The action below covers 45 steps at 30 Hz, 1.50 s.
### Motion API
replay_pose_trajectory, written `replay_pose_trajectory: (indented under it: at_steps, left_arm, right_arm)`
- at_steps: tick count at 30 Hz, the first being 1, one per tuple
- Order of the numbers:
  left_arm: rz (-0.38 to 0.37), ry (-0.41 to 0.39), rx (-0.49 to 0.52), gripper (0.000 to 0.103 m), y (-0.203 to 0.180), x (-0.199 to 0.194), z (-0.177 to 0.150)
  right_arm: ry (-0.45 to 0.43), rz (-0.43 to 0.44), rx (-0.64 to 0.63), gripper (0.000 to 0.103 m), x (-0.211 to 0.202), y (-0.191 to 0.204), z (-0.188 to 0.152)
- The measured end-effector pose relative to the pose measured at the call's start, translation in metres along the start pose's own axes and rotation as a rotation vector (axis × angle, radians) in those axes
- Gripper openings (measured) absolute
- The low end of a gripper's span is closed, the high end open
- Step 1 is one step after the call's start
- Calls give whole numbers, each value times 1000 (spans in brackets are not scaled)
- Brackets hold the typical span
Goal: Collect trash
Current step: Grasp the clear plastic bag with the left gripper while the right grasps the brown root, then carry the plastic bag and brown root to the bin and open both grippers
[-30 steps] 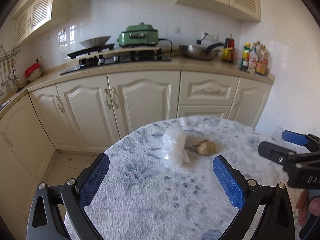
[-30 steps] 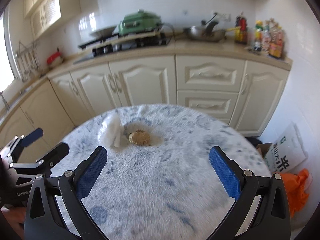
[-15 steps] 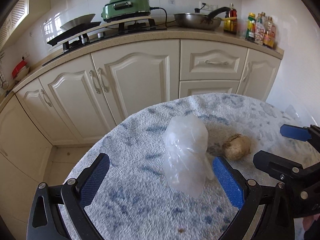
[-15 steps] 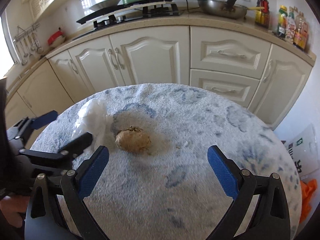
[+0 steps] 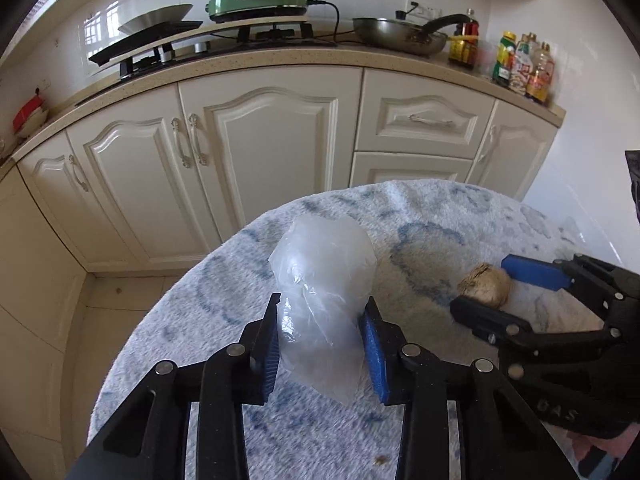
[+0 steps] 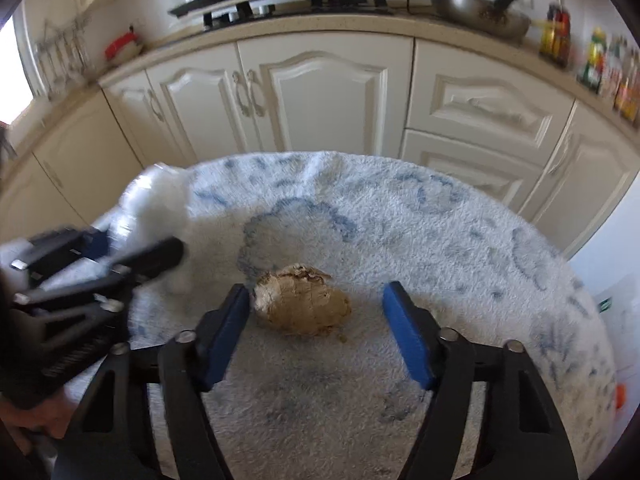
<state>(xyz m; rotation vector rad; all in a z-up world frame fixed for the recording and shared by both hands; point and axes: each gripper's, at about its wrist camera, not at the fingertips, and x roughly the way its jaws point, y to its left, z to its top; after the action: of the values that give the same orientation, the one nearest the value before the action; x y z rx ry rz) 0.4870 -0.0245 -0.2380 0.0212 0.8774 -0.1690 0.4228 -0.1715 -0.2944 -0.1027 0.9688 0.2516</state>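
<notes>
We have just narrowed the left hand-held gripper [image 5: 322, 334] from wide open onto the bag [image 5: 324, 280], low in the centre of its frame; its pads now pinch the crumpled plastic, so one piece of trash looks secured on the desk [image 5: 440, 216]. The right hand-held gripper [image 6: 316, 320] has come forward and sits open around the brown lump [image 6: 302, 304], its left pad touching, not yet clamped. Only the right view shows that gap; only the left view shows the bag squeezed between its pads.
</notes>
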Motion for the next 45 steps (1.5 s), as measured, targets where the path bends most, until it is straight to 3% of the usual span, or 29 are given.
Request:
replay_pose_trajectory:
  at_steps: [1, 9, 16, 27, 37, 45]
  left_arm:
    - [-2, -1, -3, 33, 3, 0, 1]
    - [-12, -50, -7, 33, -5, -33, -12]
    - [-45, -131, 6, 33, -32, -87, -33]
    - [-118, -273, 65, 33, -104, -199, -94]
    - [-243, -364, 135, 33, -166, -269, -132]
    - [-386, -381, 204, 33, -211, -289, -146]
  right_arm:
    - [-4, 8, 7, 45, 0, 0, 0]
    - [-31, 37, 50, 45, -22, -5, -13]
    - [-122, 47, 86, 45, -91, -14, -34]
    - [-304, 35, 173, 45, -224, -48, -85]
    - [-411, -47, 257, 45, -307, -89, -139]
    - [-453, -152, 360, 45, -356, -140, -192]
